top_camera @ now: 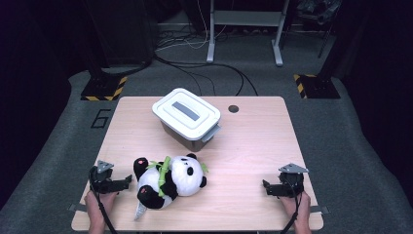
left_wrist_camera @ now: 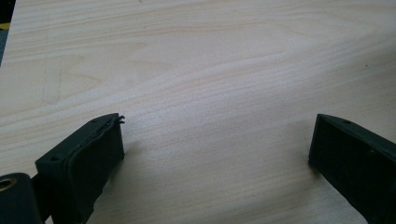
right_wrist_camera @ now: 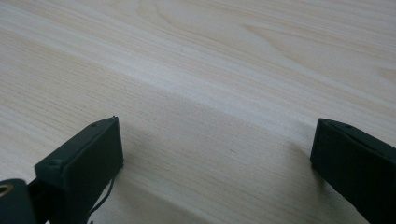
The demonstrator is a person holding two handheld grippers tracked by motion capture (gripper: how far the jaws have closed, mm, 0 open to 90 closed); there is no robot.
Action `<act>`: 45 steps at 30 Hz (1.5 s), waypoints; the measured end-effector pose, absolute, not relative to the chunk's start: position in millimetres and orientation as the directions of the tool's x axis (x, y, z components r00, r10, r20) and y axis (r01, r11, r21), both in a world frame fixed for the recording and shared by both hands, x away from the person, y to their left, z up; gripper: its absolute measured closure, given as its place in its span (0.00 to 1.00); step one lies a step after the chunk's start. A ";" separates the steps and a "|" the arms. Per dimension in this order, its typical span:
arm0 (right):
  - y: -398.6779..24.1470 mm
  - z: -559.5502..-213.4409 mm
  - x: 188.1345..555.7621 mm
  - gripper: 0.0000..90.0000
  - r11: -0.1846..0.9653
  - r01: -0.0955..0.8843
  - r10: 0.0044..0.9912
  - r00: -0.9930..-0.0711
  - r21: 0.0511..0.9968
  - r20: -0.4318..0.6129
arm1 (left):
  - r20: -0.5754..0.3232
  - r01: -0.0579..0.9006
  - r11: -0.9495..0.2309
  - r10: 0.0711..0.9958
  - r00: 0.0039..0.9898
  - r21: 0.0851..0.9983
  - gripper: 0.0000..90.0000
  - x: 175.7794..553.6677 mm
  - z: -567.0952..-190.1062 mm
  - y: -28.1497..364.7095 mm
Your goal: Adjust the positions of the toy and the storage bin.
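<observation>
A black-and-white panda plush (top_camera: 176,178) with a green bamboo stalk lies on its back on the front left of the wooden table (top_camera: 253,146). Behind it stands a grey box with a white lid (top_camera: 187,116), lid on. My left gripper (top_camera: 126,181) rests on the table just left of the panda, its tips close to the toy's paw. Its jaws stand wide apart over bare wood in the left gripper view, so the left gripper (left_wrist_camera: 217,135) is open. My right gripper (top_camera: 266,187) sits at the front right, away from the toy. The right gripper (right_wrist_camera: 217,135) is likewise open and holds nothing.
A small round hole (top_camera: 234,108) is set in the table near its back edge. Grey carpet, cables (top_camera: 204,68) and stand legs lie beyond the table. Bare wood stretches between the panda and the right gripper.
</observation>
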State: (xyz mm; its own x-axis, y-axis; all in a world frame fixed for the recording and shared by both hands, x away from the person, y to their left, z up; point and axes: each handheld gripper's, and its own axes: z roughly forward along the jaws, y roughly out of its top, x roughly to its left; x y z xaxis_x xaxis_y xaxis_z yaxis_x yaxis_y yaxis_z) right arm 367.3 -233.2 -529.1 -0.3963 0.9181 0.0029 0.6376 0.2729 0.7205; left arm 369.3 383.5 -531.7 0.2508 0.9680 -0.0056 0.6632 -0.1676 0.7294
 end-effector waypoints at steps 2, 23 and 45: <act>-233.3 -529.1 367.3 0.02 0.273 0.637 0.918 -0.397 0.721 0.003 | -0.006 0.663 -0.167 0.968 0.251 0.730 0.03 369.3 -531.7 383.5; -233.1 -529.0 367.9 0.02 0.275 0.637 0.917 -0.399 0.721 0.004 | -0.006 0.671 -0.153 0.973 0.229 0.726 0.02 370.5 -531.5 383.8; -233.3 -529.0 367.6 0.03 0.273 0.637 0.917 -0.398 0.721 0.004 | -0.055 0.667 -0.140 0.963 0.263 0.732 0.00 364.4 -522.5 387.6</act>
